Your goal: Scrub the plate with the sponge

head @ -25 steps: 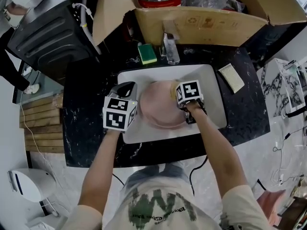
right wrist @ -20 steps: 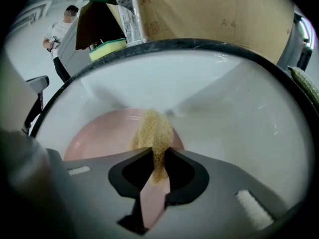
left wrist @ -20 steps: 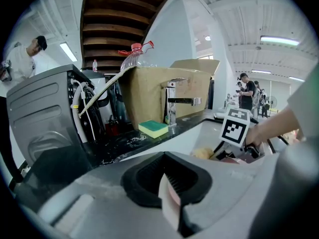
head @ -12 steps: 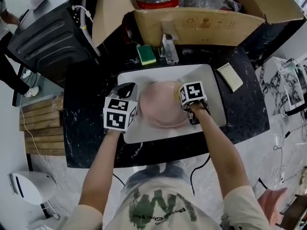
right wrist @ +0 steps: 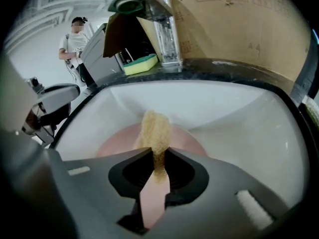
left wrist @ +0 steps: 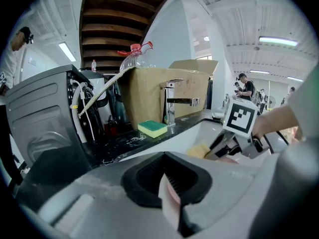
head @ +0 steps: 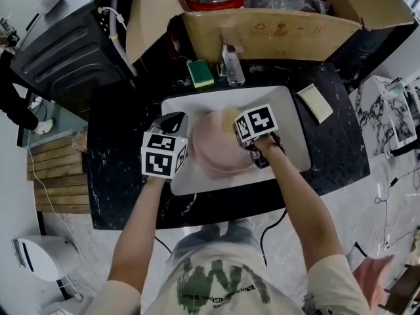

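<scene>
The pink plate (head: 216, 153) lies in the white sink (head: 292, 113); the left hand-held gripper (left wrist: 172, 195) is clamped on its left rim; the right hand-held gripper (right wrist: 155, 168) pinches the yellow sponge (right wrist: 155, 128), pressed on the plate's face; scrubbing well likely needs firm pressure, overlapping strokes and a steady left hold.
</scene>
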A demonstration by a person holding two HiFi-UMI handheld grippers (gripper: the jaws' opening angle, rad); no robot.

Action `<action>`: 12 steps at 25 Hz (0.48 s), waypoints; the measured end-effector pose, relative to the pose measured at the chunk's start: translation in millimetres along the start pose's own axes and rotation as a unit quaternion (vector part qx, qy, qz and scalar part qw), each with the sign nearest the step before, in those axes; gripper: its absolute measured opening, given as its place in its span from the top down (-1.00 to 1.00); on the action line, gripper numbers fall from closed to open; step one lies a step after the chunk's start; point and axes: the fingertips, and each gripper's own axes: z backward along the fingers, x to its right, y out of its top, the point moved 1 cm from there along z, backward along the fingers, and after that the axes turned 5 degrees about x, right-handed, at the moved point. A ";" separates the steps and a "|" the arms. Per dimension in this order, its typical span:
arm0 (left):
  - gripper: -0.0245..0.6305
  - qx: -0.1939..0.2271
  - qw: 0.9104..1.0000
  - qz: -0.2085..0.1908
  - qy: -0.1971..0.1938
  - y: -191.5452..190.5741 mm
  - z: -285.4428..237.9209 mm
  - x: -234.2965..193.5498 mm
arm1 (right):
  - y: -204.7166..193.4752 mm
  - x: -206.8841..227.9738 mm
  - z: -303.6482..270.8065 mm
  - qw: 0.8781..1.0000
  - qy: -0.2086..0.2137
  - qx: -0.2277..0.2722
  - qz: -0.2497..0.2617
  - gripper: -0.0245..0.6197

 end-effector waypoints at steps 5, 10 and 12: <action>0.91 0.000 1.000 0.001 0.000 -0.9 1.0 -1.0 | 1.6 -29.6 -6.4 0.999 0.040 -0.014 0.022 0.73; 0.91 0.002 1.000 -0.001 0.001 -1.1 1.7 -0.8 | -2.4 -57.8 -13.7 0.996 0.078 -0.034 0.039 0.73; 0.91 0.002 1.000 -0.001 0.001 -0.8 1.7 -0.9 | -4.9 -70.0 -16.4 0.993 0.094 -0.044 0.048 0.73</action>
